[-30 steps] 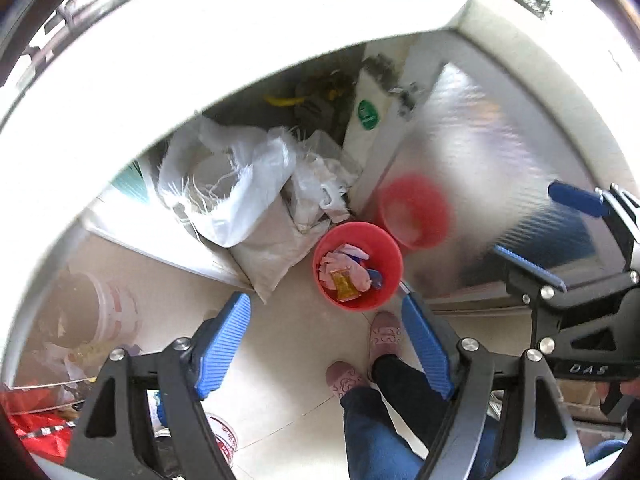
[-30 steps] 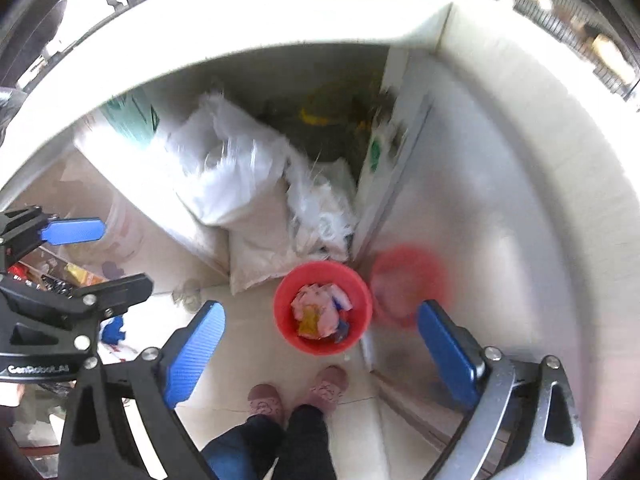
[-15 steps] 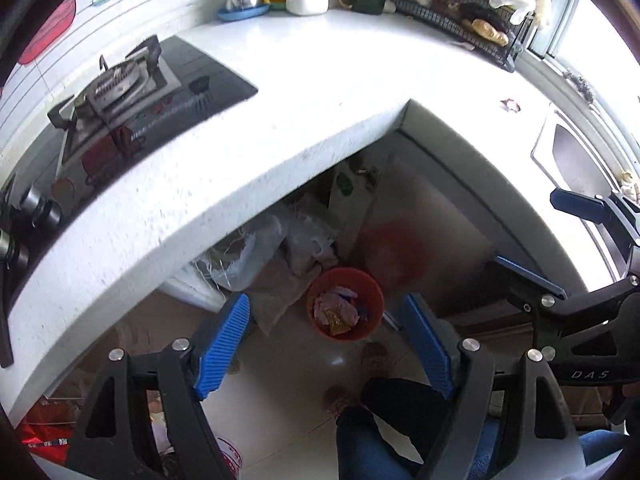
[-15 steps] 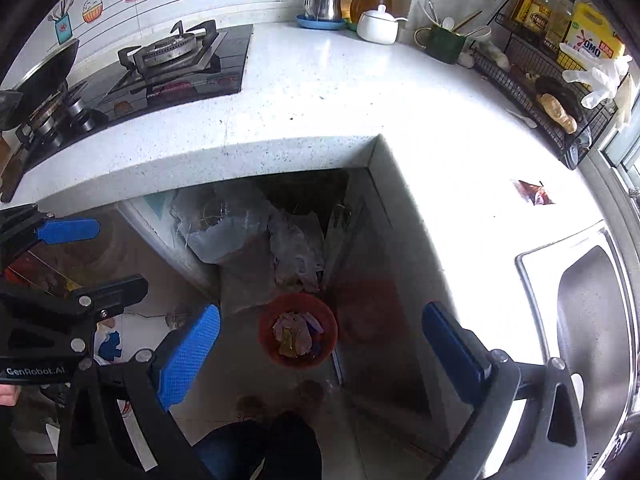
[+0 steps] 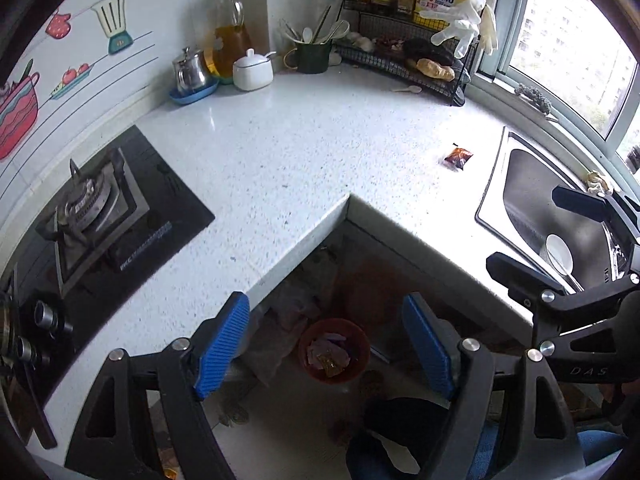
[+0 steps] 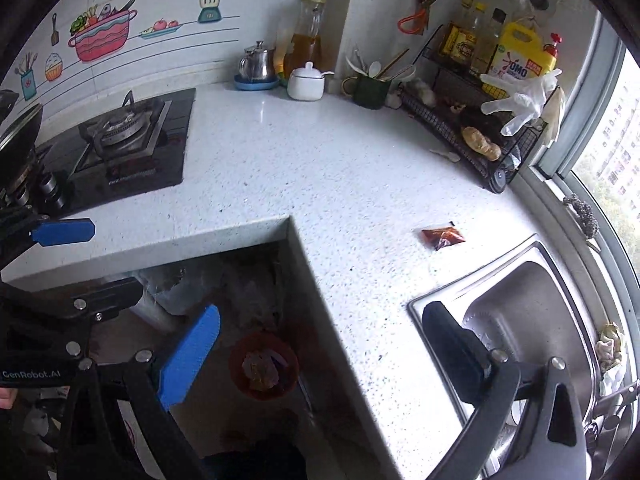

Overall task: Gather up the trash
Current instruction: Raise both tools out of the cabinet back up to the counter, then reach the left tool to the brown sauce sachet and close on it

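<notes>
A small dark red sauce packet [image 5: 458, 157] lies on the white speckled counter [image 5: 304, 152] near the sink; it also shows in the right wrist view [image 6: 443, 237]. A red bin [image 5: 334, 350] holding wrappers stands on the floor under the counter corner, also in the right wrist view [image 6: 263, 365]. My left gripper [image 5: 326, 346] is open and empty, high above the bin. My right gripper [image 6: 320, 354] is open and empty, over the counter edge. Each gripper shows at the edge of the other's view.
A gas stove [image 6: 128, 140] is at the left. A steel sink [image 6: 532, 312] with a white spoon [image 5: 560, 254] is at the right. A kettle [image 6: 256, 65], sugar pot [image 6: 306, 82], utensil mug [image 6: 370, 88] and wire rack [image 6: 476, 136] line the back wall.
Both grippers have risen from low over the bin under the counter to well above counter height. The countertop, stove, sink and sauce packet have come into view. Both stay open.
</notes>
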A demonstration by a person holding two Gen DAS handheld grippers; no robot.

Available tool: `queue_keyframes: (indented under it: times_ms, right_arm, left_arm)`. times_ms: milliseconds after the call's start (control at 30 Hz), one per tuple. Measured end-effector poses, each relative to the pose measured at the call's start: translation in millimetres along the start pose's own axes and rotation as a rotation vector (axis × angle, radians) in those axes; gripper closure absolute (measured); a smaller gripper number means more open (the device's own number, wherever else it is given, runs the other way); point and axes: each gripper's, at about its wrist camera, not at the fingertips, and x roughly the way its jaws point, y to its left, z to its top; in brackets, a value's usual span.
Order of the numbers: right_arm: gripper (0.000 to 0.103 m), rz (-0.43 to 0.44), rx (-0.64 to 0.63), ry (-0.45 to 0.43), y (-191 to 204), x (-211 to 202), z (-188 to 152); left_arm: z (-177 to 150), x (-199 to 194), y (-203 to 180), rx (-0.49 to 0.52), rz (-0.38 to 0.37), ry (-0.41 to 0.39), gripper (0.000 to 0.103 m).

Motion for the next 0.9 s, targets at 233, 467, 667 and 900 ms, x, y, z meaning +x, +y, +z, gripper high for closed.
queue_keyframes:
  times_ms: [233, 467, 667, 900]
  right_arm:
    - [0.002, -0.029, 0.076, -0.002, -26, 4, 21]
    - [0.002, -0.066, 0.146, -0.004, -60, 10, 34]
    - [0.002, -0.107, 0.198, 0.019, -88, 27, 48]
    - [0.002, -0.130, 0.263, 0.068, -122, 49, 48]
  left_arm:
    - [43, 16, -15, 0.088, -0.018, -0.002, 0.025]
    - [89, 43, -37, 0.152, -0.057, 0.002, 0.025]
    - [126, 75, -60, 0.198, -0.088, 0.022, 0.025]
    - [155, 114, -90, 0.254, -0.128, 0.075, 0.025]
